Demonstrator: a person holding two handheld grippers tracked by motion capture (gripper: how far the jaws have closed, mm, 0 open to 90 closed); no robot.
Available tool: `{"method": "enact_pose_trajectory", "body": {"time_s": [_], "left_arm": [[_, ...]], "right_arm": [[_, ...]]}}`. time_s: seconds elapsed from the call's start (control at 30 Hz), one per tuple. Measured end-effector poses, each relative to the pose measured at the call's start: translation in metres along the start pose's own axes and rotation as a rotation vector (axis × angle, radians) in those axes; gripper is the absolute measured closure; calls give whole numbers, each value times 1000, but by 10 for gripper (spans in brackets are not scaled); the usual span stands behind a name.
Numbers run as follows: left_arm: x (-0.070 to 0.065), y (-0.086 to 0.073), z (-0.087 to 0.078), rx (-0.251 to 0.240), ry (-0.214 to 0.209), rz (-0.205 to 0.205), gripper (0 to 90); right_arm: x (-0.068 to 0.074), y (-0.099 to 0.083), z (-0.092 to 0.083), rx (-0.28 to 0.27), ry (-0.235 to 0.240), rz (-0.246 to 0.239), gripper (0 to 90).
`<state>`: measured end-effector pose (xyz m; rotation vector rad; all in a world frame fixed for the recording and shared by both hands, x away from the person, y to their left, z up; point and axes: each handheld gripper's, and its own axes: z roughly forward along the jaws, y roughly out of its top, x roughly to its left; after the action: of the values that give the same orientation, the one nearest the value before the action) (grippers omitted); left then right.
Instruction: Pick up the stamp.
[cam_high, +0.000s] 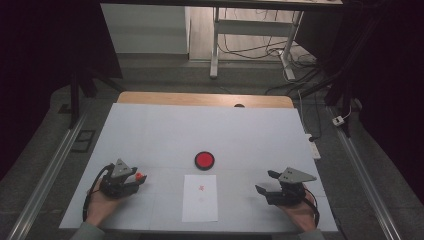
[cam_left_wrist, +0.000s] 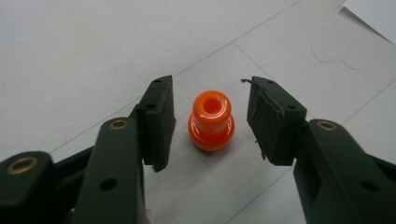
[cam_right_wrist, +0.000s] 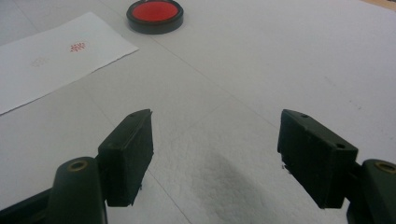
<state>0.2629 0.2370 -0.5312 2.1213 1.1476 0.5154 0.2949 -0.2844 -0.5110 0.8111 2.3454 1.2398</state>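
- My left gripper (cam_left_wrist: 210, 121) has its jaws part-way open around a small orange plastic stamp with a flared base (cam_left_wrist: 211, 122); a narrow gap shows on each side, so the pads are not pressing it.
- The stamp stands upright on the white counter (cam_left_wrist: 84, 56), and its base edge nearest me is hard to make out.
- From the high view most of the stamp (cam_high: 140, 176) is hidden behind my left gripper (cam_high: 131, 181).
- My right gripper (cam_right_wrist: 215, 154) is wide open with nothing between its jaws, low over bare counter.
- A white paper sheet with a small red mark (cam_high: 200, 197) lies between my hands; the mark is too small to read.
- A round black-rimmed red ink pad (cam_high: 204, 160) sits just beyond the sheet.
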Motion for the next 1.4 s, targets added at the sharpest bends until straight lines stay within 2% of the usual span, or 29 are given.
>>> {"method": "enact_pose_trajectory", "body": {"time_s": [0.27, 0.53, 0.83, 1.4], "left_arm": [[0, -1, 1, 6, -9, 10, 596], [-1, -1, 2, 10, -3, 19, 709], [0, -1, 1, 8, -8, 16, 720], [2, -1, -5, -26, -24, -9, 723]], "right_arm": [[0, 0, -1, 10, -10, 0, 265], [0, 0, -1, 11, -11, -3, 265], [0, 0, -1, 12, -10, -8, 266], [0, 0, -3, -6, -8, -3, 273]]}}
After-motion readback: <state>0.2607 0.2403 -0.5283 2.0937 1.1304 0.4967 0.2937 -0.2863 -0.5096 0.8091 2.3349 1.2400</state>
